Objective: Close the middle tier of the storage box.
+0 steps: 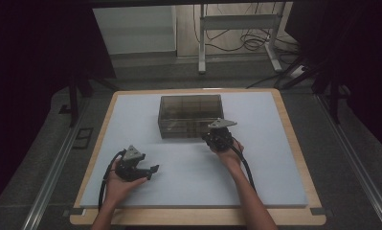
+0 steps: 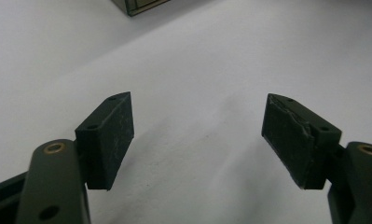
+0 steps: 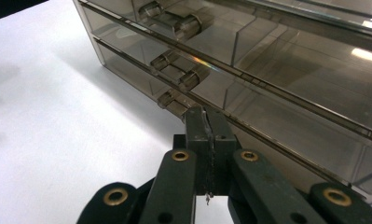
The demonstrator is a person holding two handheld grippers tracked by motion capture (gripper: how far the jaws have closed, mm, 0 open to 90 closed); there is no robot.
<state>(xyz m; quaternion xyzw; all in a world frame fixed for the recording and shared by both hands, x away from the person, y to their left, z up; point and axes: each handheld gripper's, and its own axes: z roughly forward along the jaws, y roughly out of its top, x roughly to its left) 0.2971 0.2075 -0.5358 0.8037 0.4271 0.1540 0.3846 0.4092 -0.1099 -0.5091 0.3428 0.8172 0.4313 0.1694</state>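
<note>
A smoky clear plastic drawer box (image 1: 191, 115) stands at the back middle of the white mat; its corner also appears in the left gripper view (image 2: 139, 4). In the right gripper view its front shows three stacked drawers (image 3: 286, 79) with clear handles. My right gripper (image 3: 205, 114) is shut, pads pressed together, with its tips right at the lowest drawer handle (image 3: 170, 99); I cannot tell whether anything is pinched. From above, the right gripper (image 1: 209, 136) sits at the box's front right. My left gripper (image 2: 197, 126) is open over bare mat, at the front left (image 1: 152, 171).
The white mat (image 1: 193, 167) covers a wooden table top whose rim (image 1: 294, 139) shows around it. Behind the table stand a metal frame (image 1: 236, 28) and floor cables (image 1: 255, 43). Dark curtains close both sides.
</note>
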